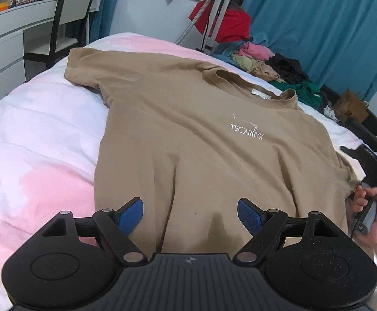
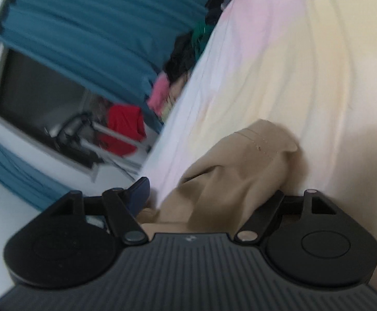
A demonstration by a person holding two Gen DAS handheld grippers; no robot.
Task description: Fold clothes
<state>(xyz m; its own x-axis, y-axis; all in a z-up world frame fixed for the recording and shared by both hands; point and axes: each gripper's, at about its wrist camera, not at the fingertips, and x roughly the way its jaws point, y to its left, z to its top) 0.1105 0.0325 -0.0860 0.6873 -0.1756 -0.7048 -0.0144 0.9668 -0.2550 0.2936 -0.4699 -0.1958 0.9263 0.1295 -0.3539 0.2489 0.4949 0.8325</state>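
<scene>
**Inspector:** One tan T-shirt (image 1: 188, 134) lies spread face up on the pink-and-white bedsheet (image 1: 33, 129), collar toward the far side, hem toward the left gripper (image 1: 190, 213). No fold is visible across the body. Whether this is a shirt laid out for folding or opened again, I cannot say.

**Clerk:** Gripper states?

**Inspector:** Left gripper hovers over the hem, jaws spread wide, holding nothing. Right gripper (image 2: 209, 194) sits at the shirt's side; bunched tan cloth fills the gap between its jaws, but the view is blurred and one finger is hidden, so I cannot tell whether it grips.

**Clerk:** Handling?

**Inspector:** Judged light, limp, prone to wrinkling and sagging. Best purchase is at stitched edges: hem corners, sleeve cuff (image 1: 85, 62), shoulder seams.
</scene>
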